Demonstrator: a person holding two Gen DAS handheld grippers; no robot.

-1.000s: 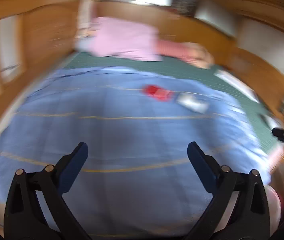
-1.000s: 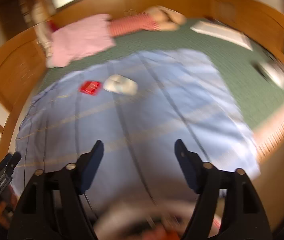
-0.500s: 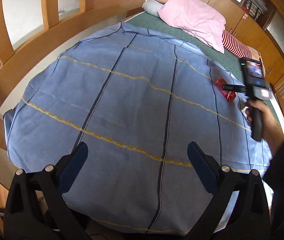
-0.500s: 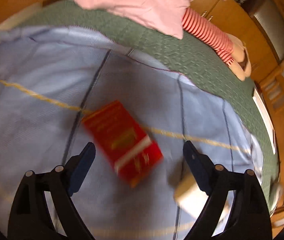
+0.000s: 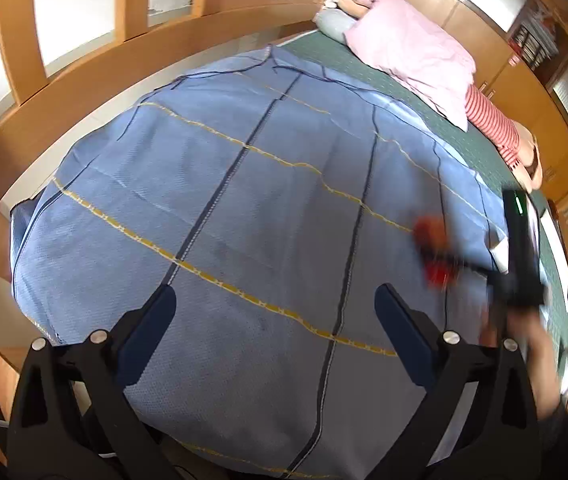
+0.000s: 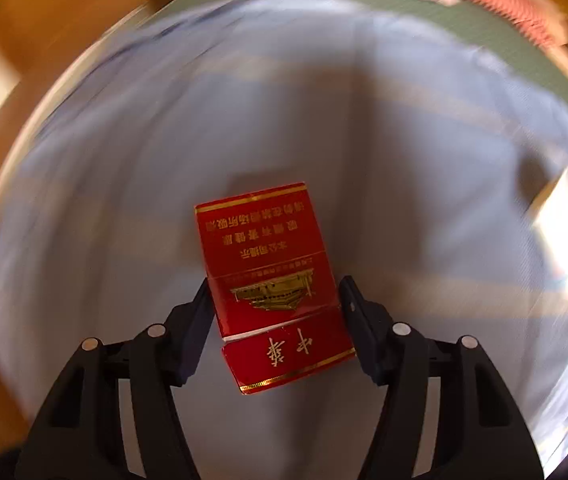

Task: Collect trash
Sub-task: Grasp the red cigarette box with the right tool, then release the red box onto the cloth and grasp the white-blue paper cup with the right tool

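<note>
A red cigarette pack [image 6: 270,280] with gold print sits between the fingers of my right gripper [image 6: 274,300], which is shut on its sides above the blue bedspread [image 6: 164,160]. In the left wrist view the same pack [image 5: 433,252] shows as a red blur at the right, held by the right gripper tool [image 5: 517,264]. My left gripper [image 5: 274,312] is open and empty over the near part of the bedspread [image 5: 244,200]. A white piece of trash [image 6: 559,208] lies blurred on the bedspread at the right.
A pink pillow [image 5: 411,48] and a red-striped plush toy [image 5: 495,124] lie on the green mattress [image 5: 479,148] beyond the bedspread. A wooden bed frame [image 5: 84,80] runs along the left. Wooden cabinets [image 5: 543,92] stand at the far right.
My right gripper closed in on the red pack and shut on it; the pack is now squarely between the fingers. The left gripper stayed open and barely shifted.
</note>
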